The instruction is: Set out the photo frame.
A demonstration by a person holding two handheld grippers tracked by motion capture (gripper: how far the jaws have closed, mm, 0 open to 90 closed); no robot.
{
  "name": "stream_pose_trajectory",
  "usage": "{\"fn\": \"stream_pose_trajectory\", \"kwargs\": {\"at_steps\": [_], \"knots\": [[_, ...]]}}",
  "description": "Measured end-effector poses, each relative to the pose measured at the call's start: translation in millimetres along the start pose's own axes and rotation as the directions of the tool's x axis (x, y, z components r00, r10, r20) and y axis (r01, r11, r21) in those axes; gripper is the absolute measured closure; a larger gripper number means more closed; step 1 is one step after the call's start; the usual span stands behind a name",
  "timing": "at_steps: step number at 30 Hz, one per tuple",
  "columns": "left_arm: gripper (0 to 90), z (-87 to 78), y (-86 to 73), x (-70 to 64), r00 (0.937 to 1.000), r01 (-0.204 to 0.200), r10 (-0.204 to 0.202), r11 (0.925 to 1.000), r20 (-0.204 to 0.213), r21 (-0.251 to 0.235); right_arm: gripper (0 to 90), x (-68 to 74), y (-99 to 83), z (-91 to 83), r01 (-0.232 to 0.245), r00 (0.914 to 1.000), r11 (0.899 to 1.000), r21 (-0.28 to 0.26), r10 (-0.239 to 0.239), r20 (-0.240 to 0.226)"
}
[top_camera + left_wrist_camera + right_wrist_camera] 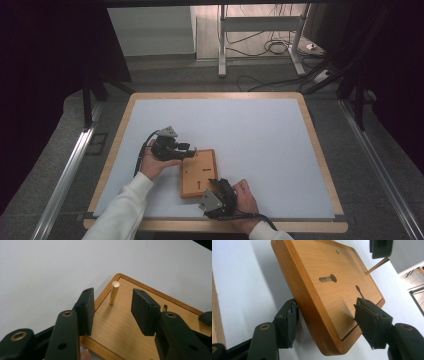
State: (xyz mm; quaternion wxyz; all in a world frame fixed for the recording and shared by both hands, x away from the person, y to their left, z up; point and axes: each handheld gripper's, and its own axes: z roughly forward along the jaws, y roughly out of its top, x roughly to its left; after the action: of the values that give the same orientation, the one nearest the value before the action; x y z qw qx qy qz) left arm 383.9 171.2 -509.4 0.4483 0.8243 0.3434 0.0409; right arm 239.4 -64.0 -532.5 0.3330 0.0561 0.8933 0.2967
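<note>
left gripper (187,148) fingers spread wide around the peg (114,293); right gripper (216,184) fingers open astride the board (199,173) corner

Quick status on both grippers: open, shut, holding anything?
Left gripper: open, jaws either side of the upright wooden peg, not touching it.
Right gripper: open, jaws straddling the near corner of the wooden board, not clamped.

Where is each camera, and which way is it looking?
High view: sits above the person's side, looking forward and down on the table; forearms, hands and both grippers enter from the bottom.
Left gripper view: rides the left gripper, looking along its open jaws at the peg on the wooden board.
Right gripper view: rides the right gripper, whose jaws straddle the board's corner.
Shared: the board and peg.
</note>
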Motion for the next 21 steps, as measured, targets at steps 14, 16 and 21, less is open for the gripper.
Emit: {"fn": "stream_pose_trajectory", "kwargs": {"at_steps": [14,16,21], "knots": [[53.1,-1.5,-1.7,3.4,0.9998,0.013,-0.013,0.9999,0.012,-0.007,42.4,-5.6,3.4,1.0,0.0,0.9991,1.0,-0.011,0.001,0.042],[53.1,-2.4,-2.2,4.7,0.9998,0.016,-0.016,0.9998,0.013,-0.009,42.9,-7.4,4.0,2.0,0.012,0.9986,1.0,-0.015,-0.011,0.051],[53.2,-3.0,-4.8,8.8,0.9994,0.031,-0.031,0.9995,0.015,-0.008,44.3,-10.6,4.7,3.6,0.01,0.9973,1.0,-0.005,-0.01,0.072]]}}
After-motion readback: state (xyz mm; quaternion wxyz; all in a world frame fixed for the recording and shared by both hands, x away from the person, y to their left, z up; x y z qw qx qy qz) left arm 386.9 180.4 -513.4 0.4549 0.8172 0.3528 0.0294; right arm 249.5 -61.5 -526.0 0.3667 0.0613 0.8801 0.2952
